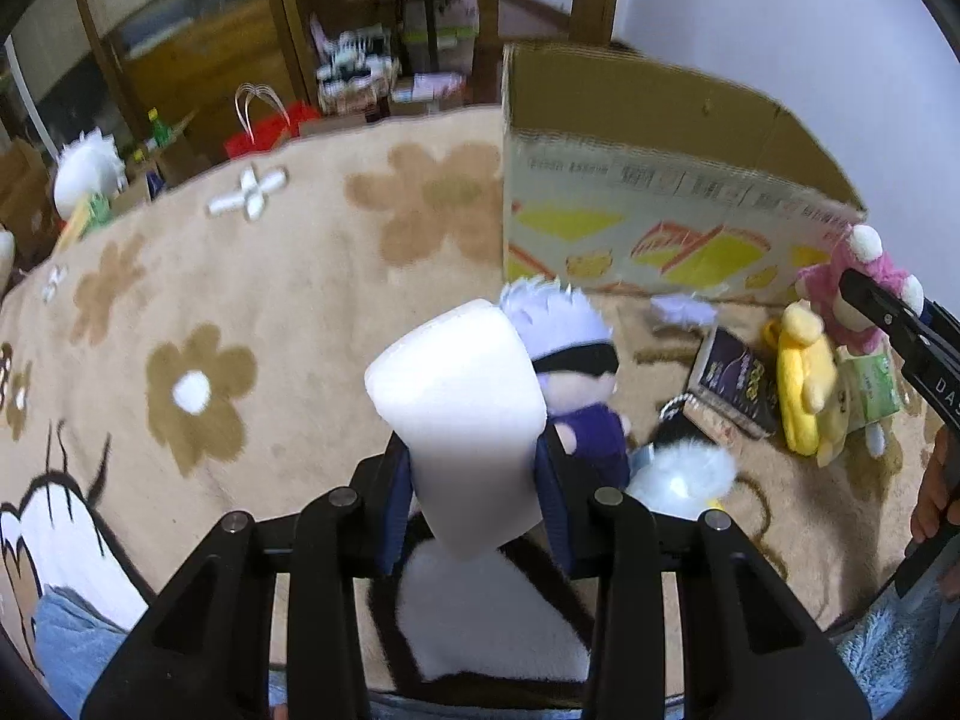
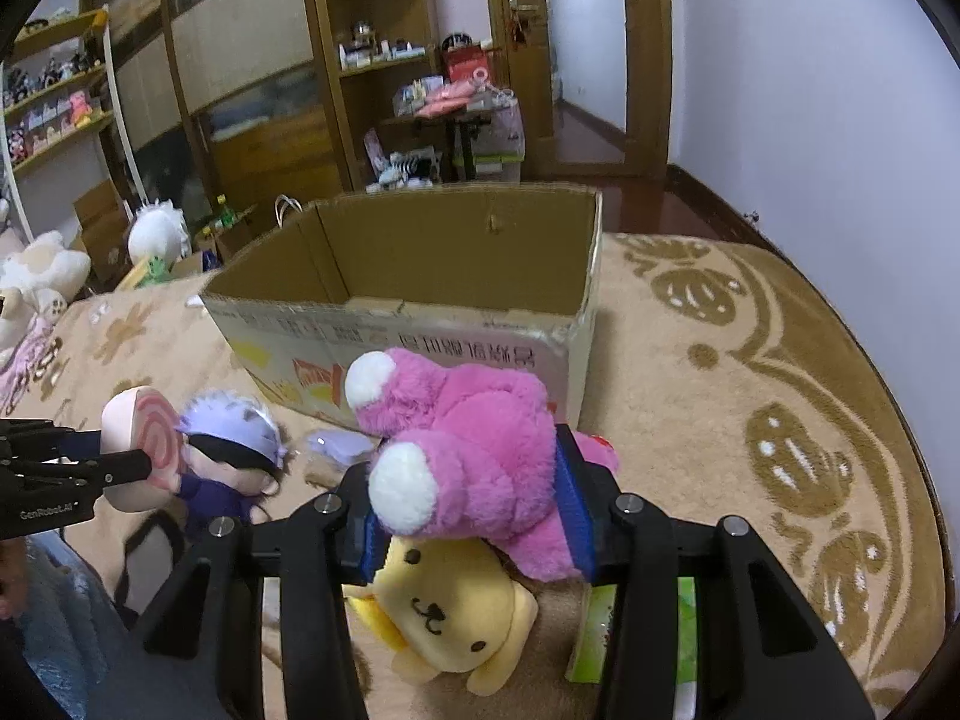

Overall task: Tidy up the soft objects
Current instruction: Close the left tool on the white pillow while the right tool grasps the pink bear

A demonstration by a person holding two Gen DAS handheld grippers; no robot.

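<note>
My left gripper [image 1: 474,480] is shut on a white roll-shaped plush [image 1: 456,408]; its pink swirl end [image 2: 150,444] shows in the right wrist view. My right gripper [image 2: 474,510] is shut on a pink bear plush [image 2: 480,450], held just above a yellow dog plush [image 2: 450,612]. In the left wrist view the pink bear [image 1: 840,282] hangs in the right gripper [image 1: 882,312] at the far right. A purple-haired doll [image 1: 570,360] sits on the beige flowered blanket [image 1: 270,300]. Behind the toys stands an open cardboard box [image 2: 420,324], apparently empty inside.
A dark packet [image 1: 732,384], a green packet [image 2: 600,630] and a fluffy white toy [image 1: 684,474] lie near the doll. Past the blanket's far edge are a white plush [image 1: 90,168], a red bag [image 1: 270,126], wooden shelves [image 2: 372,60] and a doorway.
</note>
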